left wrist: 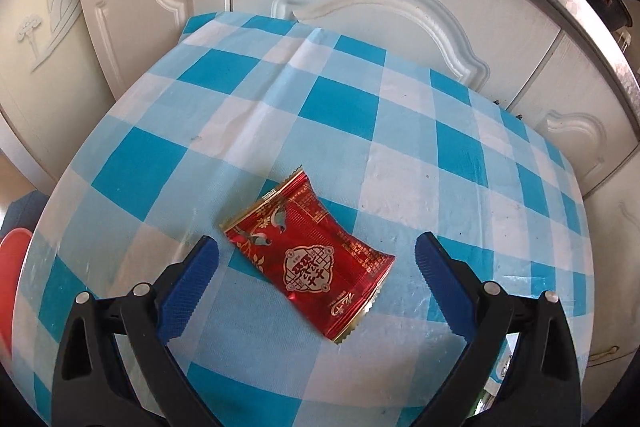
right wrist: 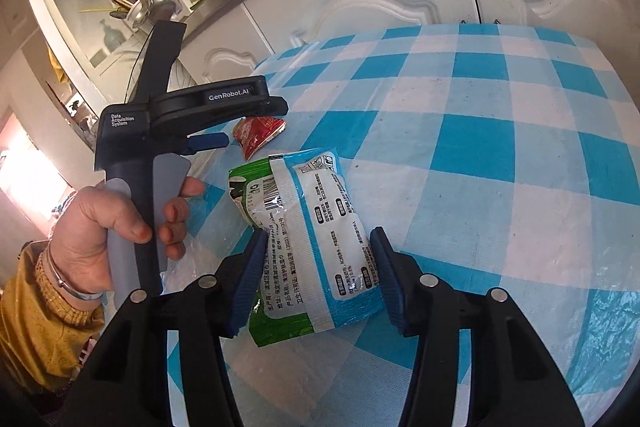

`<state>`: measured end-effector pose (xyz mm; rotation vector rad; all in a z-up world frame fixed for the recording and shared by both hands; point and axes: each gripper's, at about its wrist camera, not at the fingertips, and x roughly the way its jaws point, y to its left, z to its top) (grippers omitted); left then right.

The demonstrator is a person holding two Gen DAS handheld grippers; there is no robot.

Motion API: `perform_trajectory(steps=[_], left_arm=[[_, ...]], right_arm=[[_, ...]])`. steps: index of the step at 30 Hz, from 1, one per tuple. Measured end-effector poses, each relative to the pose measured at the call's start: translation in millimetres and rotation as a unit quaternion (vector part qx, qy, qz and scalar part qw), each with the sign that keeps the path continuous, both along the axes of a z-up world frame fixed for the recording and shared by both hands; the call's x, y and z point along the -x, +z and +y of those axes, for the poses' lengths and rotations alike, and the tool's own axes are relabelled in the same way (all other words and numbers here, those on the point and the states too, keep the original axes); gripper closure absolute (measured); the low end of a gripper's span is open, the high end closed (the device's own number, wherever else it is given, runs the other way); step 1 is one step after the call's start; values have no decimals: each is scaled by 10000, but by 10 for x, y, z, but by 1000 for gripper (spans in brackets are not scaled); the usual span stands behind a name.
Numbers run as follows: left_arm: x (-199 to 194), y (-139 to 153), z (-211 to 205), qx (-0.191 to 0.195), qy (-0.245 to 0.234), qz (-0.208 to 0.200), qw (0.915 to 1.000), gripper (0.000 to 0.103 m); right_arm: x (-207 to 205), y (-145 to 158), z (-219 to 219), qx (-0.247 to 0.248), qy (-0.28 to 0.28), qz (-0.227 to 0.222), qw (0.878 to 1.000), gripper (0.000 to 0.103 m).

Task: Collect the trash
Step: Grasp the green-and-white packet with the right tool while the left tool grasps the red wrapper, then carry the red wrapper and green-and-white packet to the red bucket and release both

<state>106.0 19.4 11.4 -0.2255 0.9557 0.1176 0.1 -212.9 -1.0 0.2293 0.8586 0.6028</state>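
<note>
my left gripper [left wrist: 316,253] hangs over the checked tablecloth [left wrist: 400,147] with its blue fingers [left wrist: 192,279] spread wide, and the red snack wrapper [left wrist: 310,255] lies flat between them, slantwise, touching neither pad. my right gripper [right wrist: 320,279] is also spread, with the green and blue wet-wipe pack [right wrist: 312,239] lying between its fingers; the left pad looks to be at the pack's edge, the right pad just beside it, and nothing is pinched yet. from the right camera i see my left hand [right wrist: 116,219] on the other tool's handle, and the red wrapper [right wrist: 258,135] just beyond the pack, ahead and to the left.

to do the grasp well, i judge each gripper should come down until the pad tips nearly meet the cloth, then close slowly. the red wrapper is thin and slick, so i would turn my left wrist to cross its short side, letting the foil buckle up into the pads rather than slide away. the pack is plumper and should take a plain squeeze across its width. the risk is pinching the tablecloth along with either piece.
</note>
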Motion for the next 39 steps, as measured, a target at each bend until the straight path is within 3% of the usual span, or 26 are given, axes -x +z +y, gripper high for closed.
perform_trajectory(steps=[5,8,10,14,18,27,39], left_arm=[[-20,-30,-127,-439,-81,-98,9990,6],[-3,-36,-173,-640,-133,-163,9977,12],[8,-23,-183,-734,-147,-221,9969,27],[33,-18,-190,-841,-245,-289,9957,39],[87,-4,-219,-931,-452,-348,9940,57],[259,6,-178,-928,-791,-414,9917,58],[653,119,102,-722,-880,-528,9921,58]], right_arm=[[4,-7,-88,-244,-77,82,9996,49],[-4,-7,-106,-285,-104,102,9995,49],[-5,-6,-107,-288,-110,109,9995,49],[-11,-10,-117,-305,-140,129,9994,49],[-18,-13,-125,-300,-148,147,9993,49],[-16,-13,-133,-304,-176,154,9993,49],[-8,-4,-136,-241,-231,135,9994,49]])
